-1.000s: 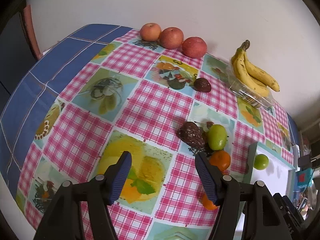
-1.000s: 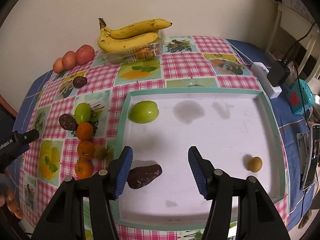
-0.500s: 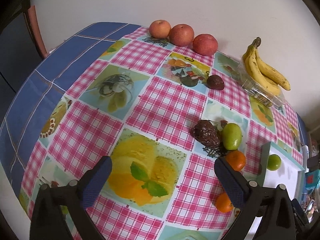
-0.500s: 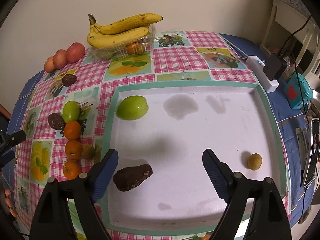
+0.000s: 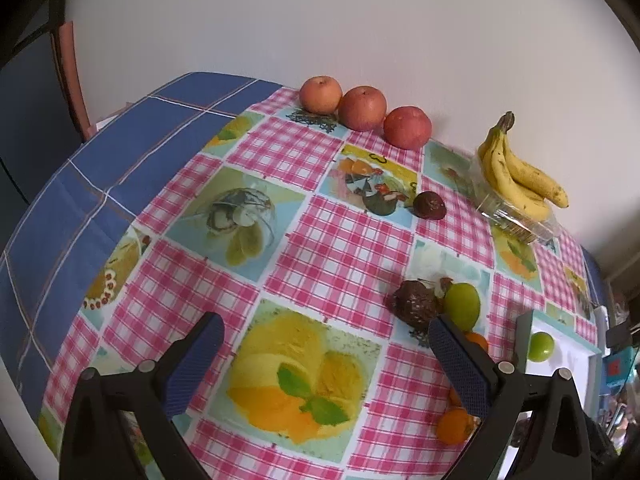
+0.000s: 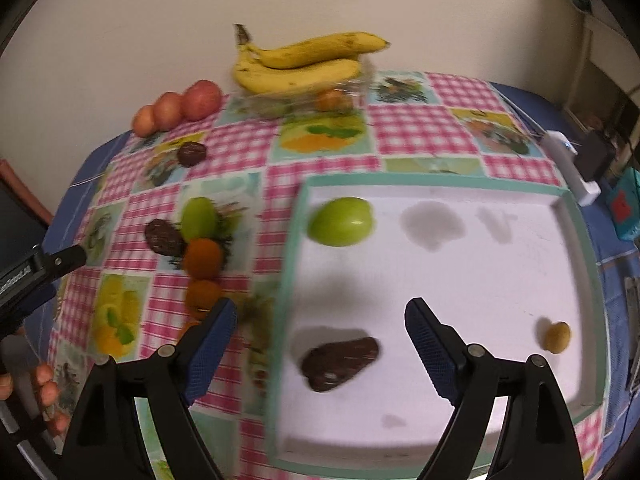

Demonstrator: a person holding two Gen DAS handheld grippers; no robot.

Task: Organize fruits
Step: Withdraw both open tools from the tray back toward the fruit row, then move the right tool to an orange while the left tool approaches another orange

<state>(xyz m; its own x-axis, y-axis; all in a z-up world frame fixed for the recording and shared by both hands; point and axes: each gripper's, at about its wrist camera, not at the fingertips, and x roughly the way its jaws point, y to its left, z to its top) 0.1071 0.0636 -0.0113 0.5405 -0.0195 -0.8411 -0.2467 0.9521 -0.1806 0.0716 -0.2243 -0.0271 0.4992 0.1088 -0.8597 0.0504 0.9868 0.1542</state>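
My left gripper (image 5: 324, 330) stands open above the checked tablecloth with nothing between its fingers. Just right of it lie a dark wrinkled fruit (image 5: 414, 307), a green fruit (image 5: 462, 306) and two oranges (image 5: 454, 426). My right gripper (image 6: 320, 312) is open over the left rim of the white tray (image 6: 286, 280). In the tray lie a green fruit (image 6: 342, 221), a dark fruit (image 6: 340, 362) below the jaws and a small yellow fruit (image 6: 556, 336). Three apples (image 5: 362, 108), another dark fruit (image 5: 429, 205) and bananas (image 6: 304, 64) on a clear box sit by the wall.
A white device (image 6: 576, 176), a black adapter (image 6: 596, 156) and a teal box (image 6: 624, 208) sit right of the tray. The left gripper (image 6: 40, 268) and a person's fingers (image 6: 44, 384) show at the right wrist view's left edge. A wall bounds the table's far side.
Both grippers' jaws have spread from half open to wide. The right gripper has shifted left, from over the tray's middle to over its left rim. The left gripper barely moved.
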